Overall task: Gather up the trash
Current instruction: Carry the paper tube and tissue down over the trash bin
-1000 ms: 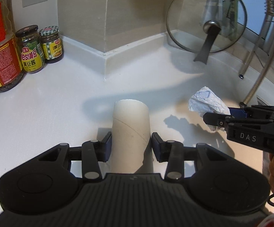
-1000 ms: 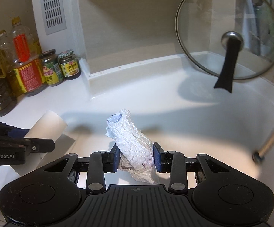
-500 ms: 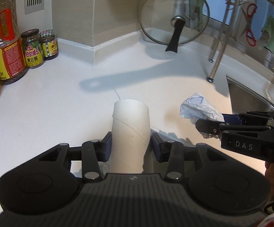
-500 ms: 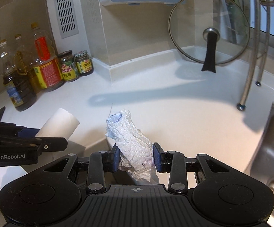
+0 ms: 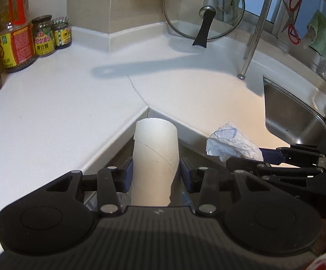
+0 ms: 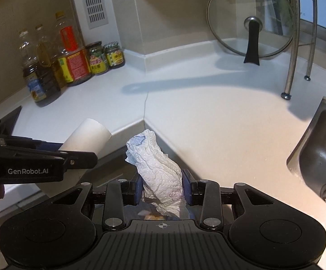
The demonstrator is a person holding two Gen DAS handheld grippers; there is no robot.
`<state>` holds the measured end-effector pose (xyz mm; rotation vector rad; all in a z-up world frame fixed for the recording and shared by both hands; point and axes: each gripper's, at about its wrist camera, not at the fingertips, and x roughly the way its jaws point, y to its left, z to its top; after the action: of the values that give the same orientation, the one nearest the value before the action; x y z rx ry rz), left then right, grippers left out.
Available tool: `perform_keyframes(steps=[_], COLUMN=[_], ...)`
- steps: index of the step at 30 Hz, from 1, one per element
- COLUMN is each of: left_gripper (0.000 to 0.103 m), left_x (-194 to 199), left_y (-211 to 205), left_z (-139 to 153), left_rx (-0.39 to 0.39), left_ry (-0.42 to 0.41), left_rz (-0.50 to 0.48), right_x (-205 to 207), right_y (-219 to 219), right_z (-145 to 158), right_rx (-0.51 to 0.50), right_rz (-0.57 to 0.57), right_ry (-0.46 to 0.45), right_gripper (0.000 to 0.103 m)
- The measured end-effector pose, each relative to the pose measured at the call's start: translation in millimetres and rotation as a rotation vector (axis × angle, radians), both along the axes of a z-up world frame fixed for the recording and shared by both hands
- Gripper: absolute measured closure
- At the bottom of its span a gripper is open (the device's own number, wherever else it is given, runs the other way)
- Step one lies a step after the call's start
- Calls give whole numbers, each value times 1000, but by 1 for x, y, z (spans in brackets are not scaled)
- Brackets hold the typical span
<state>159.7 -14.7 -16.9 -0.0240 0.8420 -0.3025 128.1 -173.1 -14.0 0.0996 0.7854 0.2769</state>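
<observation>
Off countertop [image 5: 50, 112], jaws pinch tube [image 5: 155, 157], tissue [image 6: 160, 171].

A home kitchen: white countertop [image 5: 61, 112], steel sink [image 5: 297, 121], sauce jars [image 5: 42, 37], pot lid [image 5: 204, 15].

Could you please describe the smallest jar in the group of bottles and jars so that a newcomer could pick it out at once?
Start at the white countertop and find the bottles and jars along its back wall, left of the corner. The small jar stands at the right end of that row, nearest the corner. Its green-and-white chequered lid and yellow label mark it out from the taller dark-lidded jar beside it.
</observation>
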Motion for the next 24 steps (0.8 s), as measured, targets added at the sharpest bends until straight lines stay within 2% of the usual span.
perform_keyframes(steps=[13, 24], left_gripper=[64, 64], left_x=[-43, -47], left_y=[-6, 4], left_z=[-38, -74], left_rx=[49, 50], left_ry=[113, 174], left_rz=[149, 80], right_x=[-18, -30], right_y=[-7, -4], right_z=[-38, -62], right_rx=[26, 12], right_rz=[123, 3], right_ry=[76, 146], right_gripper=[67, 67])
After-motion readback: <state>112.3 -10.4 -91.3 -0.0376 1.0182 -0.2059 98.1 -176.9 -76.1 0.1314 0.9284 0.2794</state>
